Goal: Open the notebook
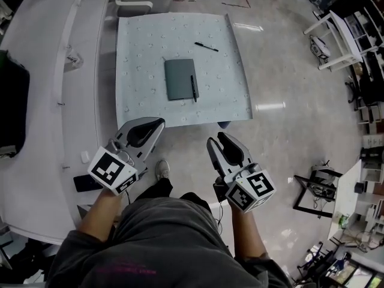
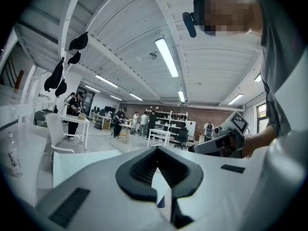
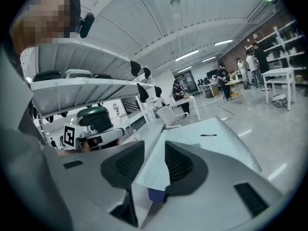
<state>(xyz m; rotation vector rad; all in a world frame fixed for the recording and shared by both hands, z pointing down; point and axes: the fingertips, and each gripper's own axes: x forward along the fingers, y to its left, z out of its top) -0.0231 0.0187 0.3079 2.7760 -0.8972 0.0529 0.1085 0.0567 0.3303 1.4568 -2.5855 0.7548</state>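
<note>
Notebook (image 1: 179,79) closed, mid-table (image 1: 138,41), bare margin all round. Left gripper (image 1: 157,123) jaws together, right gripper (image 1: 215,140) jaws apart; both empty, short of near edge. Right gripper view catches loose pen (image 3: 208,135), not notebook.

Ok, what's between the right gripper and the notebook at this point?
In the head view, only a strip of floor and bare tablecloth separate the right gripper from the notebook. A pen lies along the notebook's edge.

Glossy grey floor (image 1: 288,71) reflected lights. Pale-covered table (image 1: 144,47) stood centre; white chair (image 1: 135,5) beyond far edge; white counter (image 1: 42,59) ran left; white shelving (image 1: 345,32) right.
</note>
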